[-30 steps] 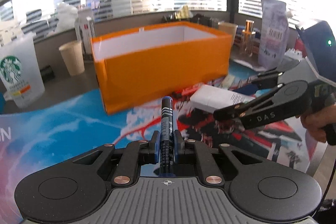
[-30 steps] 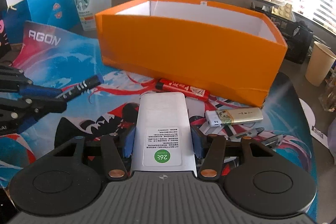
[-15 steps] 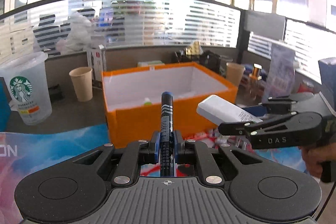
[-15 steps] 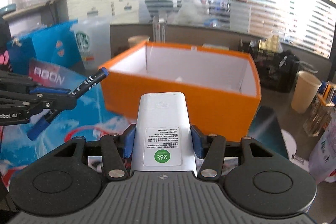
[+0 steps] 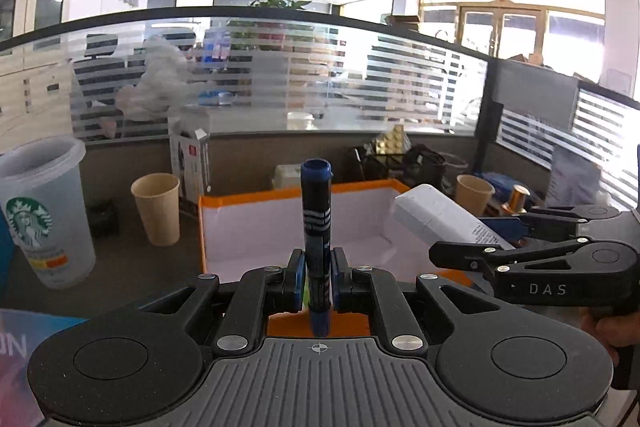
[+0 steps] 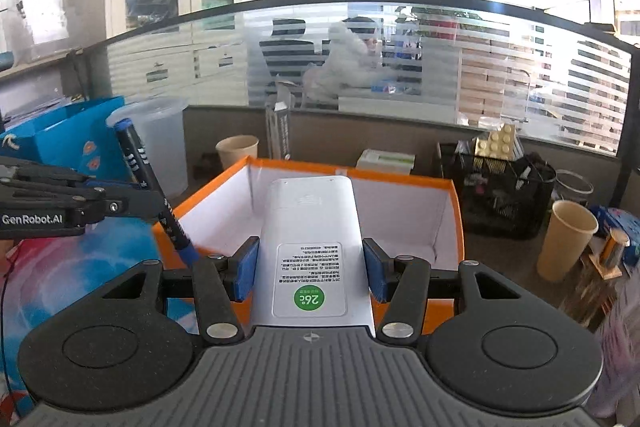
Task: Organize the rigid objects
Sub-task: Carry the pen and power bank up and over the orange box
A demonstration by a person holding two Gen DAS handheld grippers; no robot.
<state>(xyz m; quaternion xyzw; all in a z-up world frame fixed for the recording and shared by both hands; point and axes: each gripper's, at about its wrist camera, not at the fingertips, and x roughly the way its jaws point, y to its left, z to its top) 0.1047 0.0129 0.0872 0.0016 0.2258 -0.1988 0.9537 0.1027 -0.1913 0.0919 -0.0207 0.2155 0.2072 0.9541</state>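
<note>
My left gripper (image 5: 316, 277) is shut on a dark blue marker pen (image 5: 316, 211) that sticks up and forward over the near wall of an orange box (image 5: 256, 201) with a white inside. My right gripper (image 6: 312, 269) is shut on a white remote control (image 6: 310, 227), label side up, its far end over the same orange box (image 6: 458, 211). From the right wrist, the left gripper (image 6: 168, 205) and its pen (image 6: 138, 163) show at the left, above the box's left corner. From the left wrist, the right gripper (image 5: 486, 231) and remote (image 5: 436, 217) show at the right.
A clear plastic cup with a green logo (image 5: 40, 219) and a paper cup (image 5: 156, 209) stand left of the box. A second paper cup (image 6: 566, 239) and a black wire basket (image 6: 496, 195) stand at its right. A colourful mat (image 6: 72, 267) covers the desk; a glass partition runs behind.
Both grippers rose from the mat with the pen and the remote and came up over the orange box. The box's white inside now shows below them.
</note>
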